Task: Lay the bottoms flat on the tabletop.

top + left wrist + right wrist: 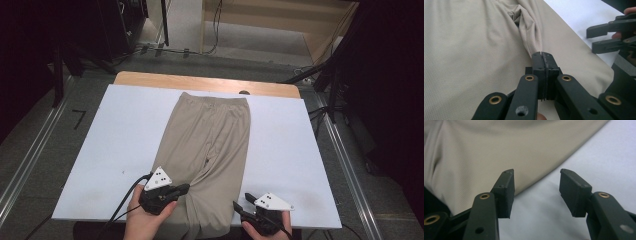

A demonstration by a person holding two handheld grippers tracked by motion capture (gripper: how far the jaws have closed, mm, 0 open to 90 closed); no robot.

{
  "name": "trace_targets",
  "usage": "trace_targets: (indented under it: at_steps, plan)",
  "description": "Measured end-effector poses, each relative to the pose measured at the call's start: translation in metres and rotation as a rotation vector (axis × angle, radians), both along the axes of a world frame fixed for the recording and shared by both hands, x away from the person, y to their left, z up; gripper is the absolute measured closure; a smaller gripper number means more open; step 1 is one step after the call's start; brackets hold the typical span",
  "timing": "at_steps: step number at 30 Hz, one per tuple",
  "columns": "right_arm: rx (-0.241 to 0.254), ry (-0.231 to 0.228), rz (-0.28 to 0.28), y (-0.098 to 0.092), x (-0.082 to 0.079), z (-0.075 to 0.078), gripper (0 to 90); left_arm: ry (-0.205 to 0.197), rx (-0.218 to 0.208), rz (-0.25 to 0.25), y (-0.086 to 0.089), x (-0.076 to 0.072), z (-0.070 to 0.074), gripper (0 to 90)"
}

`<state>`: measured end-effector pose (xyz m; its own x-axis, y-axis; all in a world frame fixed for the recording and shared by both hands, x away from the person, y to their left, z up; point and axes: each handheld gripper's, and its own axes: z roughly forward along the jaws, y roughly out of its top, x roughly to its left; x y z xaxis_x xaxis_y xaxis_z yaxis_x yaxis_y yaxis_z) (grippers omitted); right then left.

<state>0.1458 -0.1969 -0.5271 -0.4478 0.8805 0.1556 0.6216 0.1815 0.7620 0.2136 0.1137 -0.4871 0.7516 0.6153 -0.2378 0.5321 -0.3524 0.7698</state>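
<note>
Across the middle of your frame lies the white sheet point(125, 135) that covers the bench point(150, 79), whose wooden edge shows as a strip along the sheet's far side. Grey carpeted floor point(35, 130) surrounds it. Metal rails point(30, 150) run down the left and right sides. At upper left you have dark equipment stands point(65, 55), and cables point(215, 25) trail at top centre.

Trousers point(210, 145) lengthwise on the table point(125, 130), left gripper point(184, 189) and right gripper point(241, 207) flanking their near end
</note>
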Motion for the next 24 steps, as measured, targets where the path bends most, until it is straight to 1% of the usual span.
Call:
trace_targets:
  at_steps: [2,3,4,6,8,9,10,11,12,13,14,15,17,18,19,21,24]
  plan:
    - [0.0,0.003,-0.019,0.003,0.004,-0.001,45.3,0.002,-0.001,-0.003,-0.001,0.0,-0.001,90.0]
    - [0.01,0.002,-0.024,0.005,0.006,-0.001,45.1,0.003,0.004,-0.008,-0.001,0.0,-0.001,90.0]
    - [-0.001,0.001,-0.029,0.008,0.007,-0.002,44.6,0.003,0.008,-0.008,-0.001,0.0,-0.002,90.0]
    - [-0.038,-0.017,-0.028,0.015,0.007,-0.003,41.0,0.005,0.009,-0.011,-0.002,0.0,-0.002,90.0]
    - [-0.093,-0.027,-0.045,0.021,0.005,-0.003,44.4,0.006,0.008,-0.02,-0.002,0.0,-0.002,90.0]
    - [-0.1,-0.027,-0.052,0.022,0.005,-0.002,48.6,0.007,0.01,-0.025,-0.002,-0.001,-0.003,90.0]
    - [-0.1,-0.021,-0.062,0.021,0.005,-0.002,55.1,0.008,0.011,-0.028,-0.003,-0.001,-0.003,90.0]
    - [-0.096,-0.014,-0.071,0.02,0.006,-0.001,64.3,0.009,0.013,-0.035,-0.004,-0.001,-0.003,90.0]
    - [-0.096,-0.012,-0.068,0.019,0.007,-0.001,69.1,0.009,0.009,-0.037,-0.005,-0.002,-0.004,90.0]
    - [-0.097,-0.009,-0.055,0.017,0.008,-0.001,76.4,0.012,0.007,-0.045,-0.006,-0.002,-0.004,90.0]
    - [-0.094,0.001,-0.041,0.015,0.01,0.0,80.4,0.009,0.005,-0.049,-0.007,-0.003,-0.004,90.0]
    - [-0.085,0.007,-0.021,0.013,0.011,0.0,87.9,0.01,0.008,-0.053,-0.009,-0.004,-0.004,90.0]
    - [-0.067,0.026,0.003,0.01,0.014,0.001,88.5,0.011,0.007,-0.066,-0.01,-0.005,-0.004,90.0]
    - [-0.053,0.031,0.014,0.008,0.014,0.002,88.6,0.015,-0.001,-0.065,-0.011,-0.005,-0.004,90.0]
    - [-0.044,0.041,0.014,0.004,0.014,0.002,88.6,0.022,-0.013,-0.069,-0.012,-0.005,-0.003,90.0]
    - [-0.057,0.042,0.005,-0.007,0.011,0.005,88.7,0.03,-0.03,-0.074,-0.015,-0.006,-0.002,90.0]
    - [-0.033,0.038,-0.013,-0.027,0.009,0.012,88.8,0.036,-0.043,-0.105,-0.027,-0.01,0.0,90.0]
